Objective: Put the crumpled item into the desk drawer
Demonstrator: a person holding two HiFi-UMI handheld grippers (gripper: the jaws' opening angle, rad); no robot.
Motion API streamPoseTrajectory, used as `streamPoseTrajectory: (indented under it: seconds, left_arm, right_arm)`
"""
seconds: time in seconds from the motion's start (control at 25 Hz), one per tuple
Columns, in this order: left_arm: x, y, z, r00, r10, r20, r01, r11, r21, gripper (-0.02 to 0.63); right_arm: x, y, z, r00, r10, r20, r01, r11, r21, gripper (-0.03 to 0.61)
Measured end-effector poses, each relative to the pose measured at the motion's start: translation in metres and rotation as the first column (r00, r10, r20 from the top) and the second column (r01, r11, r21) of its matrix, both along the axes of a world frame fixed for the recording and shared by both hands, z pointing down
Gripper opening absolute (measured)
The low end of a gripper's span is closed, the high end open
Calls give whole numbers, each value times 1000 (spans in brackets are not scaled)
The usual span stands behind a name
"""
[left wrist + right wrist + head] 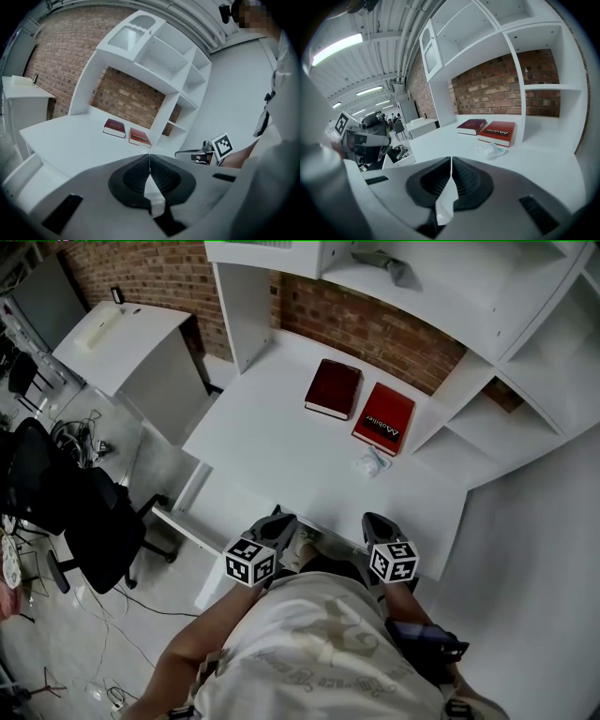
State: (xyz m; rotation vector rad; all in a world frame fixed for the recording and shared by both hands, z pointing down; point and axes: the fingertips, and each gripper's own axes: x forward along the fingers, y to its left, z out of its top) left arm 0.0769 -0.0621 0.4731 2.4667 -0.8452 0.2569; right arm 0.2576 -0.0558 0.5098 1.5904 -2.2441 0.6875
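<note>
Lettering (381, 427) in white on red book (390, 405)

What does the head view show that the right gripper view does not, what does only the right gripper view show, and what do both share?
Only the head view: the person's shirt and the right marker cube. Only the right gripper view: ceiling lights, and the right tongs shut tip to tip with nothing between. Both: the desk, the dark red book, the red book, the crumpled item near it, and the brick wall.
</note>
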Motion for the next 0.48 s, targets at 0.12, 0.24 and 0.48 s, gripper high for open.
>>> streamPoseTrajectory:
  seconds: [0.12,0.24,0.48]
  left_arm:
    - [4,-7,1,1000,6,4,-6,1000,-2,21]
    - [9,-13,3,1000,27,12,-27,1000,-5,21]
    - [20,-30,7,998,52,26,-51,999,-12,21]
  right_arm:
    - [3,-13,0,1000,2,6,-2,1000,0,25]
    - [3,-23,-1,1000,0,6,0,1000,6,25]
    - [12,-36,10,1000,-5,-10,5,1000,-10,25]
